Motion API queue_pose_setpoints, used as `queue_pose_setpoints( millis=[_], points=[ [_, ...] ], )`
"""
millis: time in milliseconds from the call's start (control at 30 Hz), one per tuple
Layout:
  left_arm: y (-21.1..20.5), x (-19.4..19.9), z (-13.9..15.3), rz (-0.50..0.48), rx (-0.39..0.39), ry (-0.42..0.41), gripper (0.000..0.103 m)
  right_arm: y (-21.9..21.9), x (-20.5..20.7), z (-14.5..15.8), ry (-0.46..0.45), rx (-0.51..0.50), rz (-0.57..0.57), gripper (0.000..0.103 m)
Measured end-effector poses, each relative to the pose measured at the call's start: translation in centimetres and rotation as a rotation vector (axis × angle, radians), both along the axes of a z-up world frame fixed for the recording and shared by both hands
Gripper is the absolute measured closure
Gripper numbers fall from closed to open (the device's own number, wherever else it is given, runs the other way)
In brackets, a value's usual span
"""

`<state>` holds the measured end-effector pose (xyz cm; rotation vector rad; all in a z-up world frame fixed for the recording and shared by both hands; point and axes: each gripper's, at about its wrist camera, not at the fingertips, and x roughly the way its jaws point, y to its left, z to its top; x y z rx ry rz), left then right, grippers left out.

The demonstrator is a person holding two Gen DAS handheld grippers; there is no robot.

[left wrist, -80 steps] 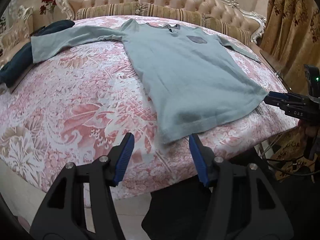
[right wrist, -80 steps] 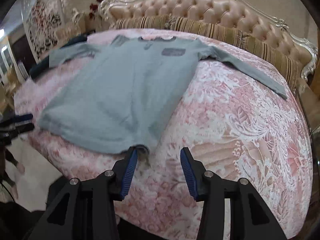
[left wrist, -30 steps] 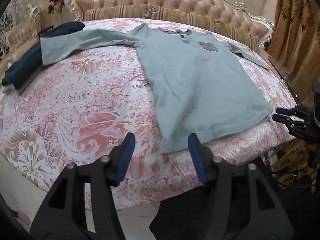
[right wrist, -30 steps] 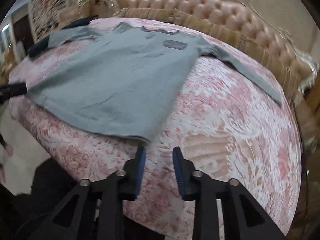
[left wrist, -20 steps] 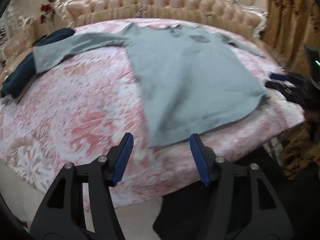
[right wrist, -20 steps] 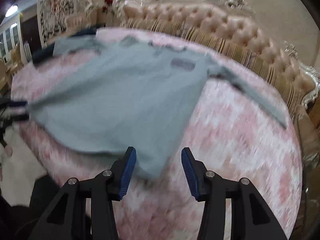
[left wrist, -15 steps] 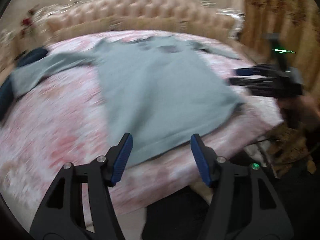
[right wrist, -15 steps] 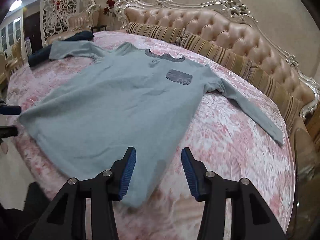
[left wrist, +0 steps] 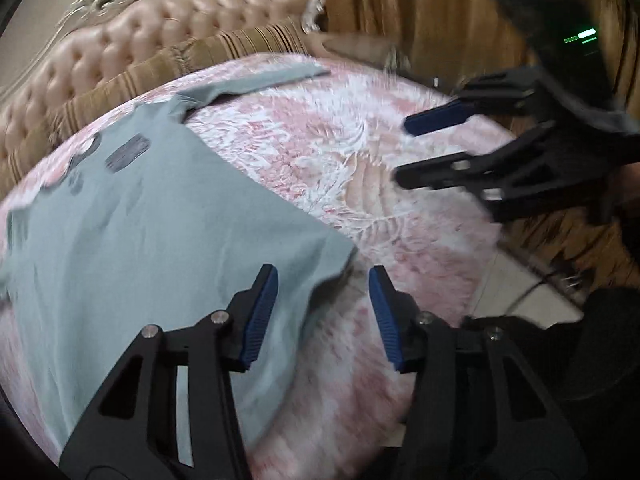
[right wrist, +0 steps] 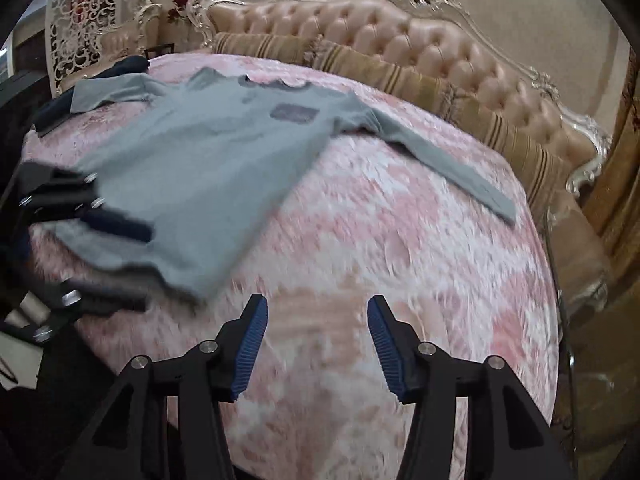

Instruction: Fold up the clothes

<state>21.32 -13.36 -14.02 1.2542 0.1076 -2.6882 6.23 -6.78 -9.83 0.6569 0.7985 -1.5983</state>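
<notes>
1. A grey long-sleeved shirt (right wrist: 208, 168) lies flat and face up on the pink flowery bedspread (right wrist: 400, 280).
2. The left gripper (left wrist: 322, 312) hangs just over the shirt's bottom corner (left wrist: 340, 252). Its jaws are closing, and the corner is in front of them, with nothing pinched yet.
3. The right gripper (right wrist: 314, 340) is out over bare bedspread, with the shirt up and to its left. Its jaws are opening and hold nothing.
4. The shirt looks soft, thin and light. I think it will bend and droop when lifted, and may slide on the cover.
5. A good place to grab looks like the bottom hem corners, or a sleeve end (right wrist: 496, 204), which lies ahead of the right gripper and to its right.
6. A dark garment (right wrist: 120, 68) sits far off, past the other sleeve.
</notes>
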Motion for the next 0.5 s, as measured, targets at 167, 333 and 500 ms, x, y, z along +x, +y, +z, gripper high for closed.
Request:
queue_pose_setpoints(
  millis=[167, 333, 500],
  points=[
    [-3.9, -0.5, 0.5, 0.060, 0.126, -0.022, 0.097, 0.8, 0.0, 0.0, -0.034, -0.018, 0.011, 0.045],
    [-8.0, 1.3, 2.3, 0.159, 0.219, 0.074, 0.098, -1.0, 1.8, 0.1, -0.097, -0.063, 0.087, 0.036],
    [-8.5, 1.7, 2.7, 0.168, 0.206, 0.092, 0.098, -4.5, 6.5, -0.3, -0.086, -0.084, 0.263, 0.030]
  ],
)
